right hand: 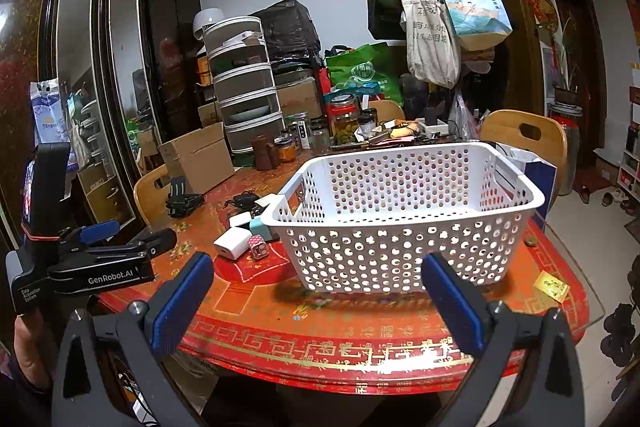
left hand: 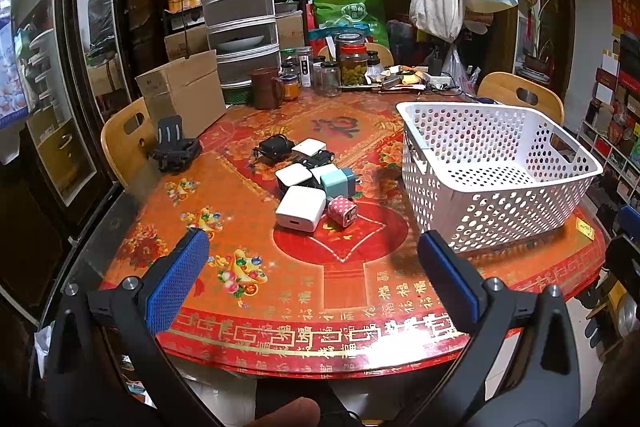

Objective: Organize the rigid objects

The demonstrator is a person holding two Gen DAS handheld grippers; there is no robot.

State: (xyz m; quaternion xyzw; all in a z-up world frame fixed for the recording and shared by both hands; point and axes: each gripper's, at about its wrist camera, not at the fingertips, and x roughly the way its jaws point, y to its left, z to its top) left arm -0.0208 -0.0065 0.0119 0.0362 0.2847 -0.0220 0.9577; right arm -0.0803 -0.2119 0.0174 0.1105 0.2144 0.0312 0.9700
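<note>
The white basket is hiding most of the charger pile in the right wrist view, the black chargers are blurring together, and the picture's edge is cutting off the left gripper.

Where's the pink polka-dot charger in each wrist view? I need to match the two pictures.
Left wrist: pink polka-dot charger at mid-frame, nearest item of the pile, beside the big white charger.
Right wrist: left of centre, small, just left of the basket's near corner.
Shared landmark: white perforated basket, to the charger's right in both.
</note>
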